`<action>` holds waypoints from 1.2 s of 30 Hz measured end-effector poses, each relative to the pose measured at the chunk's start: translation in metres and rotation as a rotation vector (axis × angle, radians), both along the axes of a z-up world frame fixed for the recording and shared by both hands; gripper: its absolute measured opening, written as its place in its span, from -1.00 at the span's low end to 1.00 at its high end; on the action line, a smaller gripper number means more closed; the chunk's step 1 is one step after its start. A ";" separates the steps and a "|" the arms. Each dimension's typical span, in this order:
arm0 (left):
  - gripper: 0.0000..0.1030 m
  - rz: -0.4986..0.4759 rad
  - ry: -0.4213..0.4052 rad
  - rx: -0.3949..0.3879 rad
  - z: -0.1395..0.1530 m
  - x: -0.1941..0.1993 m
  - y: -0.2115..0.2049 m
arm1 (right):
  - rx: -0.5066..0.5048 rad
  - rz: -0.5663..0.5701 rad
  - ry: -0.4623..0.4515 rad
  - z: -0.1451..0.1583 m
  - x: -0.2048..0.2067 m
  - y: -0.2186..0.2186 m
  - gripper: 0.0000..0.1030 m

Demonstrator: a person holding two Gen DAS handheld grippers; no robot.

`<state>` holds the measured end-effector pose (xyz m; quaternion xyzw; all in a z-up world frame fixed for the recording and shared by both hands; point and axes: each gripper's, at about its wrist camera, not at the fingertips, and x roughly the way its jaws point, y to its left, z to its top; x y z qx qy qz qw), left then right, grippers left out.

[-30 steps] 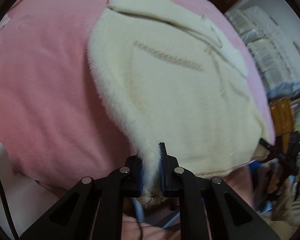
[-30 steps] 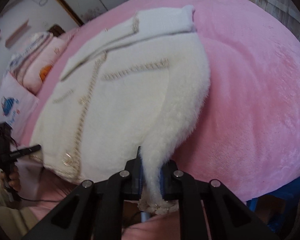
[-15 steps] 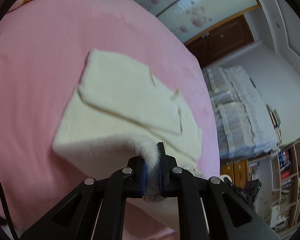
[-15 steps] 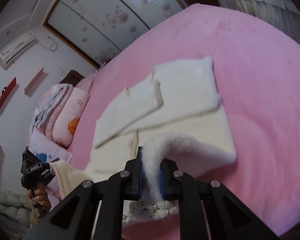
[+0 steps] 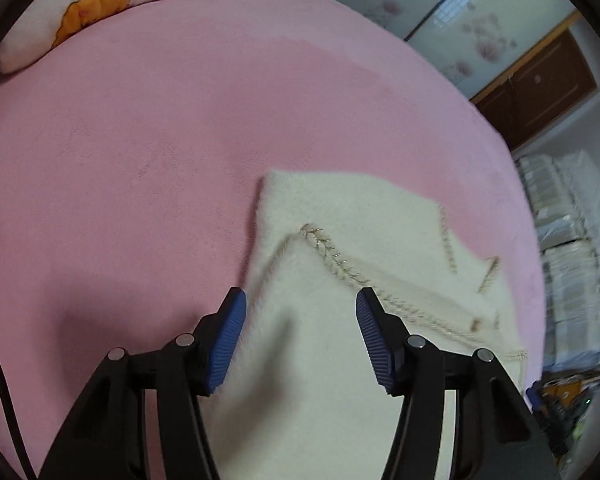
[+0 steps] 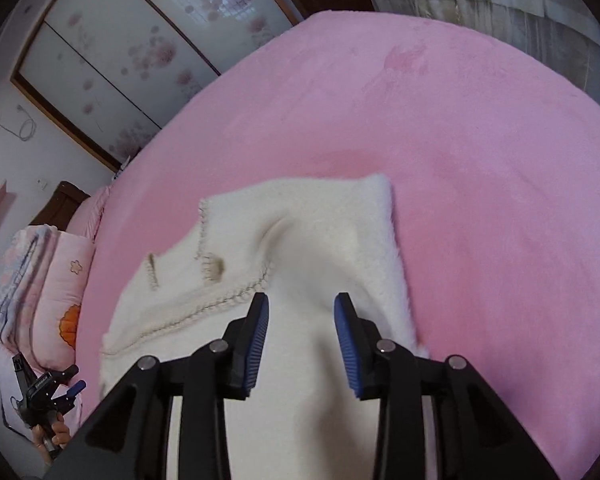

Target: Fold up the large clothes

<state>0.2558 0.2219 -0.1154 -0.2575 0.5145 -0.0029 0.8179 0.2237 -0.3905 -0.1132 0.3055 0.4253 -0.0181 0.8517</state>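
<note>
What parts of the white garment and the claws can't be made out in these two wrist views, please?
- White garment: near edge, left wrist view; hidden behind the open left claw and cut off by the frame.
- Same edge, right wrist view: hidden behind the open right claw.
- Garment trim: blurred.

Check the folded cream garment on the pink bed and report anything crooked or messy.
The cream garment lies folded on the pink bed, but a crease puckers its top layer and the braided trim edge runs diagonally, not square. Both tongs have just been opening; nothing is gripped.
</note>
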 end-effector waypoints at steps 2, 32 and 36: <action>0.07 -0.033 0.002 0.015 -0.007 0.006 -0.005 | -0.009 0.023 0.015 -0.011 0.011 -0.001 -0.32; -0.86 -0.165 -0.161 0.412 -0.008 0.010 -0.051 | -0.470 0.125 -0.110 0.000 0.015 0.036 -0.86; -0.87 -0.128 -0.210 0.416 0.022 0.015 -0.060 | -0.465 0.083 -0.160 0.027 0.013 0.031 -0.86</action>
